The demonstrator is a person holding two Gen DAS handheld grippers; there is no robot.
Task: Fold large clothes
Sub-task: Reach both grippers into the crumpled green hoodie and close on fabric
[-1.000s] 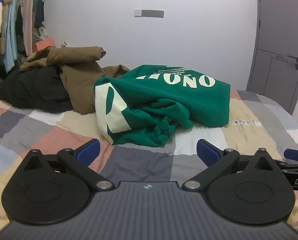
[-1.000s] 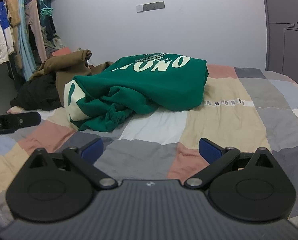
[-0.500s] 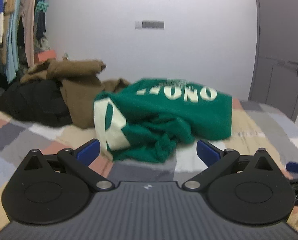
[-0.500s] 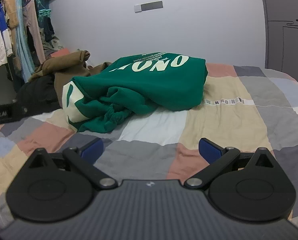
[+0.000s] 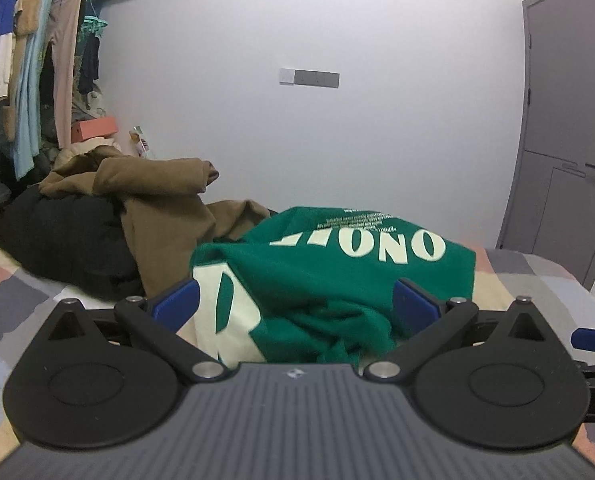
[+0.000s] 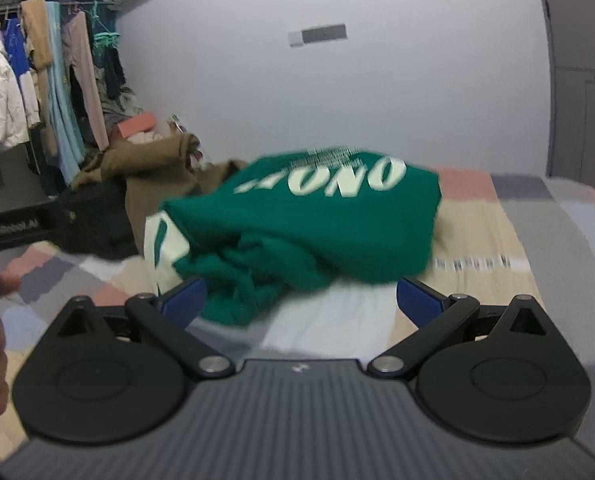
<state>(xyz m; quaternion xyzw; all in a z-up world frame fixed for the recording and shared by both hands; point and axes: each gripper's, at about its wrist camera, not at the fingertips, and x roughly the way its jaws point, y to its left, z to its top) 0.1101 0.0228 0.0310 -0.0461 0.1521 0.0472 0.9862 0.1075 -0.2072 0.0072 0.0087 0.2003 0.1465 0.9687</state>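
Note:
A crumpled green sweatshirt (image 5: 337, 280) with cream lettering lies on the patchwork bed cover (image 5: 13, 300); it also shows in the right wrist view (image 6: 317, 220). My left gripper (image 5: 297, 304) is open and empty, its blue pads framing the sweatshirt's near side. My right gripper (image 6: 301, 300) is open and empty, a little short of the sweatshirt's near edge, over the bed cover (image 6: 537, 240). The right gripper's blue tip (image 5: 593, 338) shows at the left wrist view's right edge.
A brown garment (image 5: 149, 200) and a black one (image 5: 65, 240) are heaped behind-left of the sweatshirt. A rack of hanging clothes (image 5: 25, 60) stands at the far left. A grey door (image 5: 565, 140) is at the right. The left gripper's body (image 6: 13, 228) shows at the right view's left edge.
Both grippers have moved forward toward the green sweatshirt and tilted up, so it now sits larger between their pads. Both stayed open.

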